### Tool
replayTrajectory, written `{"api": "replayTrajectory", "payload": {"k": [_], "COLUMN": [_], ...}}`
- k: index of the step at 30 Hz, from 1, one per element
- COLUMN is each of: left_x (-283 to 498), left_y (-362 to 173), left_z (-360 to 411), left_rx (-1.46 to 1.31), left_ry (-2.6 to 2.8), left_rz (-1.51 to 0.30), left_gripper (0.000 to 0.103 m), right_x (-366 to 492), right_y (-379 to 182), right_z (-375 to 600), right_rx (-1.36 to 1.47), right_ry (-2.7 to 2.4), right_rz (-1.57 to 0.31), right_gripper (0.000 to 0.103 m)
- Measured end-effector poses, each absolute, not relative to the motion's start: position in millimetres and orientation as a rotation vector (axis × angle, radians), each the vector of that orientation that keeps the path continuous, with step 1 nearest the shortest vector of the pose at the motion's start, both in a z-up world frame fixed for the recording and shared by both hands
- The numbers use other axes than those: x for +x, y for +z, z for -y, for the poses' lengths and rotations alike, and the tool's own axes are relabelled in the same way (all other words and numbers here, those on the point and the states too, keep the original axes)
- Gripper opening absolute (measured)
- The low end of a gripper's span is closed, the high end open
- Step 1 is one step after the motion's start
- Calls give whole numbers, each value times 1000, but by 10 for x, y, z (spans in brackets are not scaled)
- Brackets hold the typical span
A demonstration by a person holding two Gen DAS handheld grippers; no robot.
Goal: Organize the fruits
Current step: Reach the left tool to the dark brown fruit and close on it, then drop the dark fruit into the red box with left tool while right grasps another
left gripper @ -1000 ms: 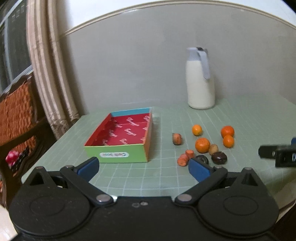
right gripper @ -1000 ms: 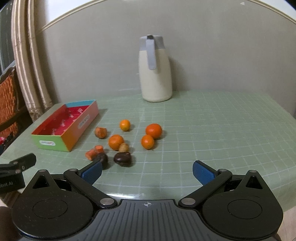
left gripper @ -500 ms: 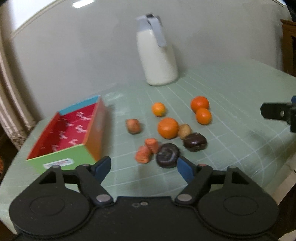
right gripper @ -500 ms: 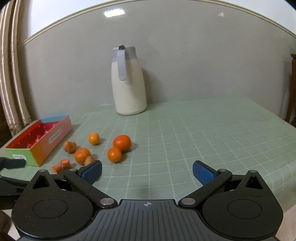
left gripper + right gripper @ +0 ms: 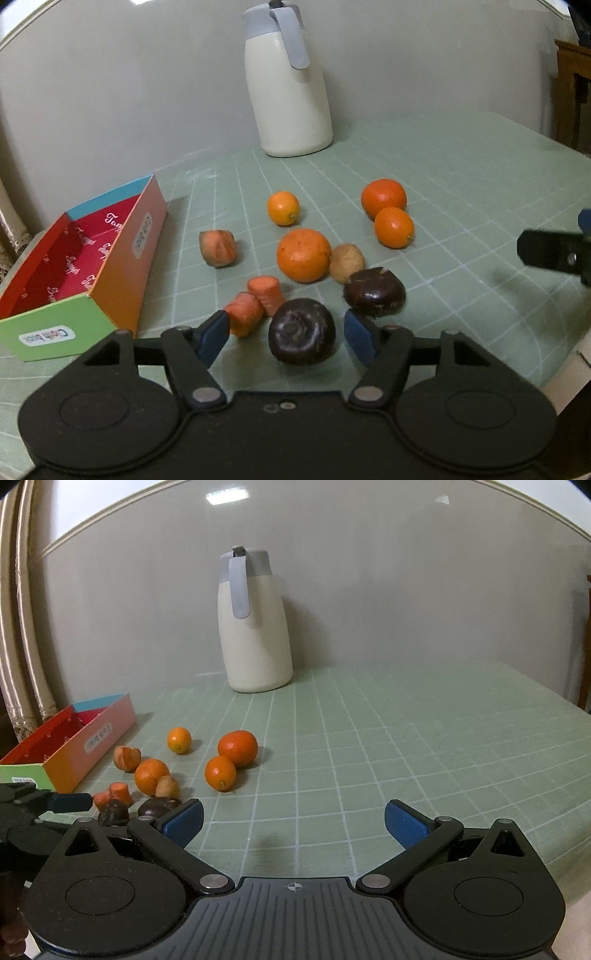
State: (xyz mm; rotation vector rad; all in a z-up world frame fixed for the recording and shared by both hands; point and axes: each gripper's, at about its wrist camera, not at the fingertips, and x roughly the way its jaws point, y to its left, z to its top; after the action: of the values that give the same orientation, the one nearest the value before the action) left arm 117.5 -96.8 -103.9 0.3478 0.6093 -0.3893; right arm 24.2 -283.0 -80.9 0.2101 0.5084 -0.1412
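Note:
Several oranges lie on the green table, the biggest [image 5: 303,254] mid-cluster, with a tan fruit [image 5: 346,261] beside it. Carrot pieces [image 5: 263,294] and two dark round fruits lie nearest me. My left gripper [image 5: 286,334] is open, its fingers on either side of the nearer dark fruit [image 5: 301,331] without touching it. The other dark fruit [image 5: 375,291] sits just right. An open colourful box [image 5: 122,273] with a red inside stands at the left. My right gripper [image 5: 293,821] is open and empty over bare table, right of the cluster [image 5: 221,772].
A cream jug [image 5: 290,85] with a grey lid stands at the back against the wall, also in the right wrist view [image 5: 255,627]. The table's front edge runs close below both grippers. A wooden chair [image 5: 572,92] stands at far right.
My left gripper has moved right and forward from the box to the fruit cluster, now straddling the dark fruit. My right gripper has swung right, away from the cluster.

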Motion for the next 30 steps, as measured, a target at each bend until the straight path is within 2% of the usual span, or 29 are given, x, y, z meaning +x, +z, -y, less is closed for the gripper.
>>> {"api": "replayTrajectory", "payload": {"k": [8,9,10,21,30], "left_x": [1167,1155,1148,1086,1368], "left_y": [-1070,-1071,-1070,-1047,-617], "left_z": [943,943,944,884,506], "left_rx": [316,315,313,309,254], "left_ry": [-404,-412,-416,-368,-107], "left_rz": [-575,-572,-569,-496,-311], "left_gripper": [39,31,28,27,27], "right_x": [318,323,327,359,399], "right_y": [-877,-885,-889,-917,-918], "right_z": [2806,2797,2786,2752,2621], "right_rx": [229,230,227,235,208], "right_ry": [-136,-133,-130,-127,-87], "right_rz": [-518,-519,-519,-524,-517], "right_gripper": [103,103,103,103,103]}}
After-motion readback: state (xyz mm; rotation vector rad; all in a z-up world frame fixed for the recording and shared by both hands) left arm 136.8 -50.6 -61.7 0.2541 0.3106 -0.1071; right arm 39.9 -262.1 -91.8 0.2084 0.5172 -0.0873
